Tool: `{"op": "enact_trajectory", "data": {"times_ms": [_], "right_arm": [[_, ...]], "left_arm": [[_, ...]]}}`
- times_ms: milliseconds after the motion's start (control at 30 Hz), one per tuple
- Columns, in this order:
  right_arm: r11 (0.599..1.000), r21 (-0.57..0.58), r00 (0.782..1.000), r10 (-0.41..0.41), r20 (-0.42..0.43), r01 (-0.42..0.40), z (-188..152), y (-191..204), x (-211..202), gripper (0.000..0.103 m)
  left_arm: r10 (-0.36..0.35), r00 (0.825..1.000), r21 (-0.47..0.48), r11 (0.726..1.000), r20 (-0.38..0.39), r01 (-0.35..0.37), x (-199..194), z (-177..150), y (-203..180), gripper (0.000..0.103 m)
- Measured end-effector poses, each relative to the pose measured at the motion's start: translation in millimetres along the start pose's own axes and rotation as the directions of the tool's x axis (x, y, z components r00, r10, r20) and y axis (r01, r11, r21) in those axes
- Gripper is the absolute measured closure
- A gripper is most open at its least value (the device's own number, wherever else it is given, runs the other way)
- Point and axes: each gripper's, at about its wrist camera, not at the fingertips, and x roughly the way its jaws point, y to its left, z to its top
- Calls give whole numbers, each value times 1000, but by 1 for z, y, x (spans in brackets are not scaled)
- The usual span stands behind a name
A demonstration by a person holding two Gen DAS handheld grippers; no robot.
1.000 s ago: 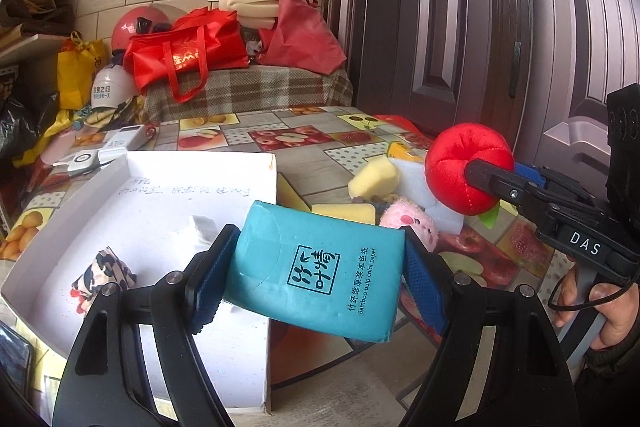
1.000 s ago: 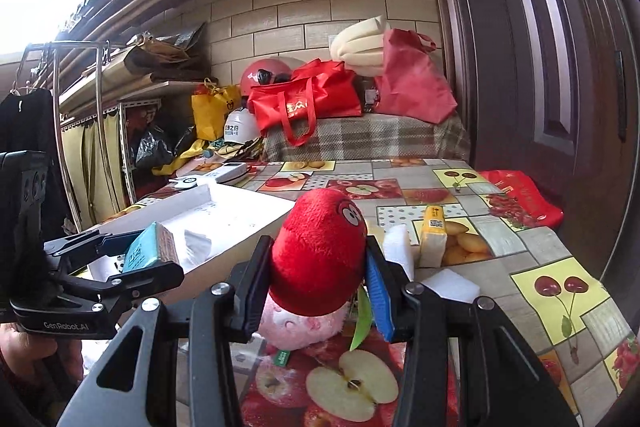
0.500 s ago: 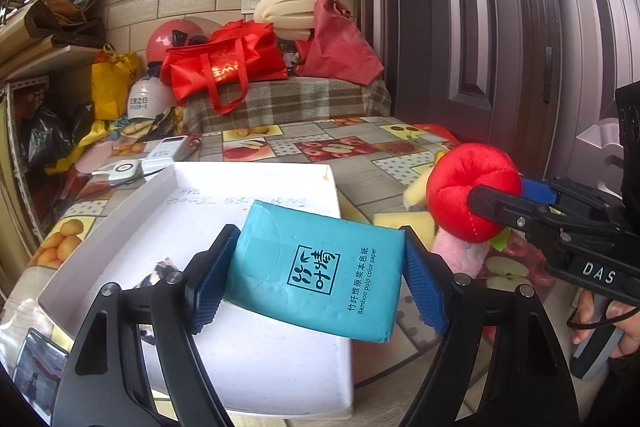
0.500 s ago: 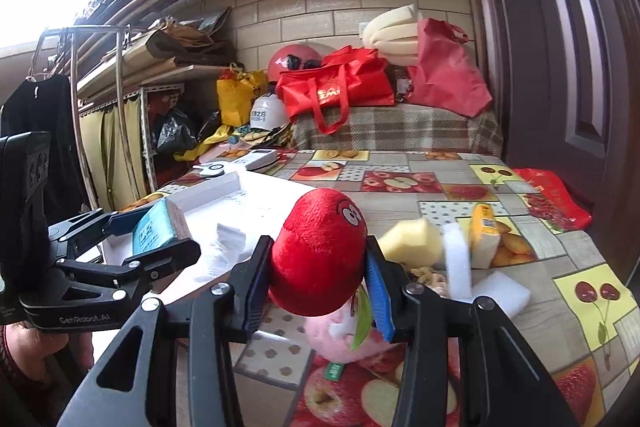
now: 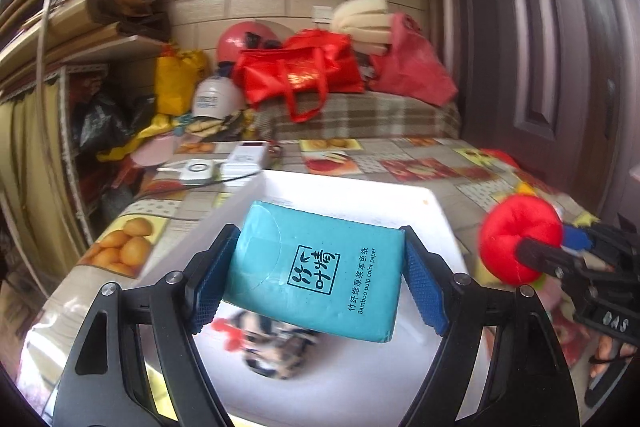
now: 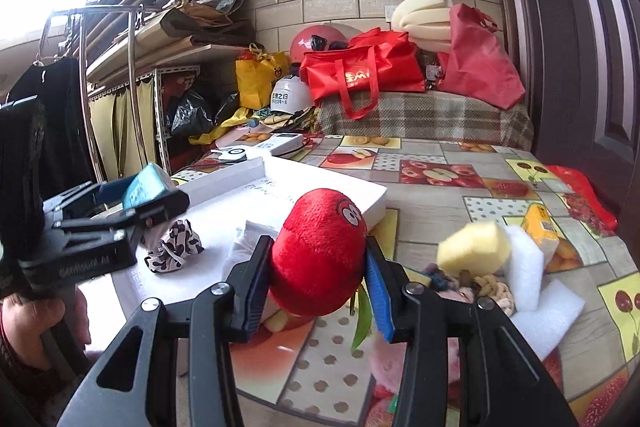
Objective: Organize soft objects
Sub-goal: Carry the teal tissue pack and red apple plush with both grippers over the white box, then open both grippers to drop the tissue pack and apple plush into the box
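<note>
My left gripper [image 5: 316, 275] is shut on a teal tissue pack [image 5: 316, 267] and holds it above the white shallow box [image 5: 360, 195]. A black-and-white scrunchie [image 5: 276, 351] lies in the box below it. My right gripper [image 6: 316, 287] is shut on a red plush apple [image 6: 320, 263], held above the table by the box's right edge. The plush also shows in the left wrist view [image 5: 520, 239]; the tissue pack shows in the right wrist view [image 6: 146, 185].
Yellow sponge [image 6: 472, 247], white foam blocks [image 6: 536, 283], a pink plush [image 6: 400, 359] and a braided ball [image 6: 490, 287] lie right of the box. White electronic devices [image 5: 224, 163] sit behind it. Red bags [image 5: 300, 75] and helmets crowd the back.
Both grippers have moved left with their loads. The tissue pack now hangs over the middle of the box, and the red plush is nearer the box's right edge.
</note>
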Motion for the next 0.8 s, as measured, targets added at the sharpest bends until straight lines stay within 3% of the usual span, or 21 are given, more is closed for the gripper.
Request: {"op": "enact_trajectory", "data": {"times_ms": [167,333,567,800], "right_arm": [[1000,-13,1000,7,8,-7,6,12,15,57],[1000,-11,1000,-2,5,2,15,23,34,57],[999,20,999,-26,-36,26,26,26,68,57],[1000,4,999,-30,-41,30,25,29,69,57]], "left_arm": [[56,998,-142,988,15,-54,13,15,39,24],[81,995,-113,991,52,-74,30,37,30,23],[102,994,-158,983,35,-95,42,40,40,23],[160,985,-161,973,-66,-168,58,42,44,23]]}}
